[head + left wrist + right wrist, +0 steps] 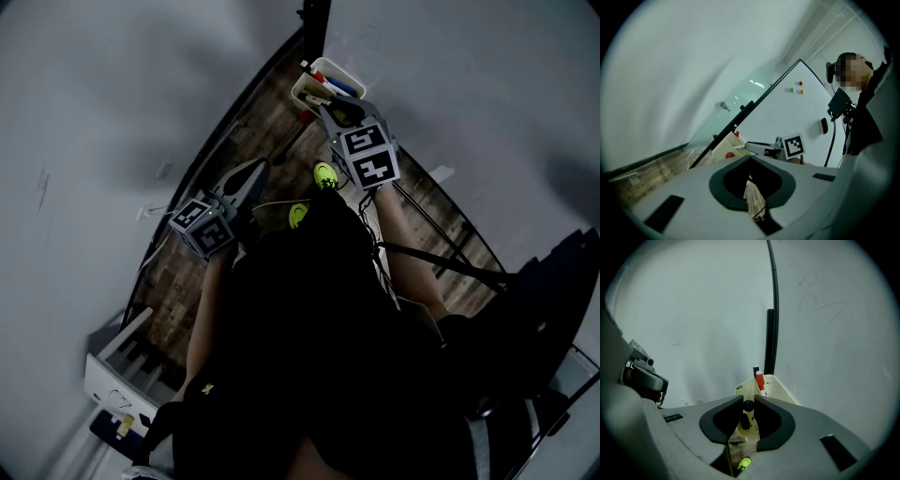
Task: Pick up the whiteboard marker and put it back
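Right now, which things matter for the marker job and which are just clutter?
In the job: right gripper, black marker clamped in it, cream pen tray.
Lying about: left gripper shut on nothing, red marker, board magnets, neon shoes.

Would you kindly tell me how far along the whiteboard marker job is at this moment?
Done: the pick-up. The black whiteboard marker is clamped in the right tongs. In hand: it is held right in front of the cream marker holder, where a red-capped marker stands. Left: set it into the holder and let go. The left tongs are shut on nothing.
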`<state>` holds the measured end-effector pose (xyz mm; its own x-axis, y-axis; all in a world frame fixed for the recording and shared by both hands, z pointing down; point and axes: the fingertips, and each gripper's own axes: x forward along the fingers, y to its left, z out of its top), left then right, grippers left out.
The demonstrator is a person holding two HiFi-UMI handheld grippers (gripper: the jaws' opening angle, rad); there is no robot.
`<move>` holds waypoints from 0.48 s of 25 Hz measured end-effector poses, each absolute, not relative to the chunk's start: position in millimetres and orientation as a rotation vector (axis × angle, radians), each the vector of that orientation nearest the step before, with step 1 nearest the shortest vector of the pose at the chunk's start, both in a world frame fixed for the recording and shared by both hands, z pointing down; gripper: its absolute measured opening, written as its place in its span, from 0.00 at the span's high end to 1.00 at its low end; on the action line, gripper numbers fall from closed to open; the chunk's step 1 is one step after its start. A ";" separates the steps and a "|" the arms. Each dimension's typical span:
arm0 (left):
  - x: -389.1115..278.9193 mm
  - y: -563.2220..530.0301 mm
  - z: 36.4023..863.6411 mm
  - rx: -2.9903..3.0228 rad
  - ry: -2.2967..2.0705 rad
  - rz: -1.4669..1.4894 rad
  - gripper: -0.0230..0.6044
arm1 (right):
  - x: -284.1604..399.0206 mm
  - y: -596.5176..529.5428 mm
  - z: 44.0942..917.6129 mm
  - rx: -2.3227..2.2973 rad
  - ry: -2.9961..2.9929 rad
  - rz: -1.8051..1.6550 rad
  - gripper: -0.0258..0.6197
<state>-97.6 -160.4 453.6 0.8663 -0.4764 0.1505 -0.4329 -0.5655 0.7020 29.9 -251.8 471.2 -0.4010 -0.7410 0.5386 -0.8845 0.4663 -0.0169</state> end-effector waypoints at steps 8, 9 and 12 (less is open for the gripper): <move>-94.1 -161.5 452.7 2.261 -0.633 -0.077 0.94 | 32.1 -247.3 473.3 1.368 -2.249 0.424 0.84; -94.7 -161.0 451.4 2.262 -0.632 -0.077 0.94 | 32.0 -246.5 472.8 1.371 -2.249 0.426 0.84; -98.6 -164.5 457.4 2.275 -0.636 -0.081 0.94 | 34.3 -249.4 477.0 1.381 -2.240 0.419 0.84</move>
